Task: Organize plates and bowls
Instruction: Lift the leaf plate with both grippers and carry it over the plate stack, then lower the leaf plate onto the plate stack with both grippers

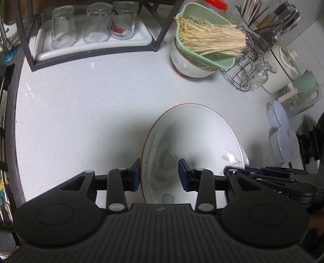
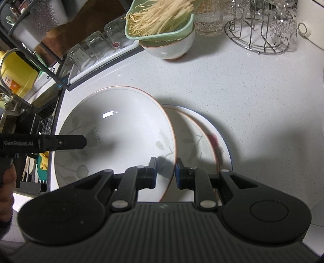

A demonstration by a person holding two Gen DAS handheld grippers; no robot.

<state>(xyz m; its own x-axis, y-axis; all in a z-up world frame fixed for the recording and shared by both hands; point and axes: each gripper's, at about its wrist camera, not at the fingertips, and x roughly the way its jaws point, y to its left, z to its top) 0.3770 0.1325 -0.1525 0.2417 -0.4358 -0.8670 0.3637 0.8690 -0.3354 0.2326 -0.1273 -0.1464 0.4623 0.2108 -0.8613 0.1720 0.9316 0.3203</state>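
I hold the big white leaf-print bowl [image 2: 115,137] by both sides of its rim, my left tool [image 1: 159,175] and right tool [image 2: 166,172] clamped on it, just above the flat white plates [image 2: 218,145] on the desk [image 2: 232,81].

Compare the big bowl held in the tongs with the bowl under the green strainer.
The big bowl is wide, shallow and empty; the far bowl is narrower, deeper and carries a green strainer of enoki mushrooms. The big bowl is gripped at opposite rims by the left tongs and right tongs, above a stack of plates; the far bowl sits alone on the counter. Both are white with a reddish-brown rim.
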